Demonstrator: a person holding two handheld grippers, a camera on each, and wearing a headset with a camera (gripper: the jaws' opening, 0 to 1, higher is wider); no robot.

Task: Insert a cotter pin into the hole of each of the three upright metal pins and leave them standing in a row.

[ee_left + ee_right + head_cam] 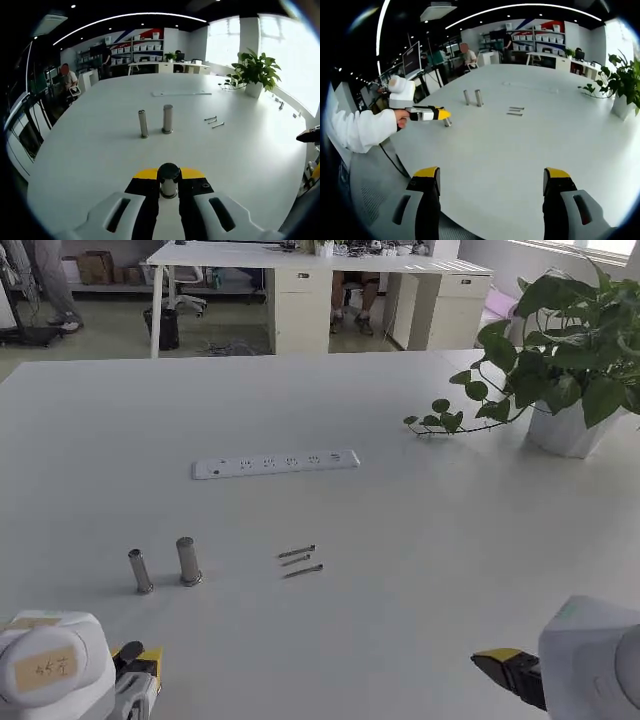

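Two upright metal pins, a thin one (140, 571) and a thicker one (188, 561), stand side by side on the white table (420, 570). Three cotter pins (299, 561) lie loose just right of them. A third metal pin (168, 179) stands upright between the jaws of my left gripper (168, 175), which is shut on it, near the table's front left (133, 668). In the right gripper view, that left gripper (427, 114) hovers short of the standing pins (472, 97). My right gripper (492, 180) is open and empty, low at the front right (500, 660).
A white power strip (275, 464) lies across the table's middle, beyond the pins. A potted plant (565, 370) with trailing leaves stands at the far right. Desks and seated people fill the room behind the table.
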